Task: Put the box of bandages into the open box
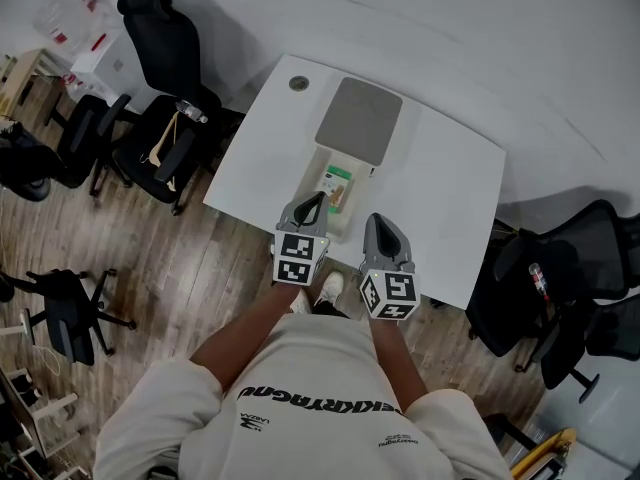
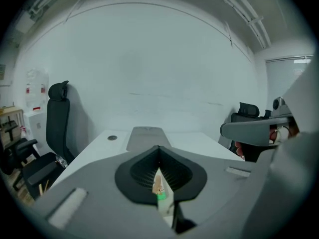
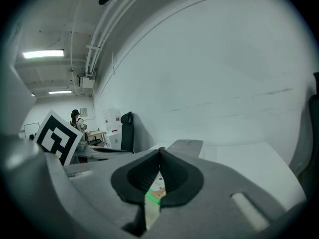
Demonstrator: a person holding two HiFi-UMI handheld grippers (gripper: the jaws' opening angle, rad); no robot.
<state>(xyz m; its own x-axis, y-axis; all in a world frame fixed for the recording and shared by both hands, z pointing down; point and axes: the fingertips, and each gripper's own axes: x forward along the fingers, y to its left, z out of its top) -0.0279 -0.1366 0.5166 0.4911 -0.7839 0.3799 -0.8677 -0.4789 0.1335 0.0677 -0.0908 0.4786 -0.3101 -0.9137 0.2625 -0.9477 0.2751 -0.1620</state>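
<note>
Our left gripper (image 1: 317,202), jaws pressed together on nothing, hangs just behind and above the box of bandages (image 1: 338,186), which lies lengthwise straight ahead inside the open box (image 1: 343,221), farther from our likewise closed right gripper (image 1: 380,220).

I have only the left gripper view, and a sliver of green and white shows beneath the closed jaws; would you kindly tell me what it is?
Observer: In the head view it is the box of bandages, lying inside the open box.
Operator: Thank you. And how do the other gripper's jaws stand?
Observer: The right gripper view shows the right gripper shut, with nothing held.
</note>
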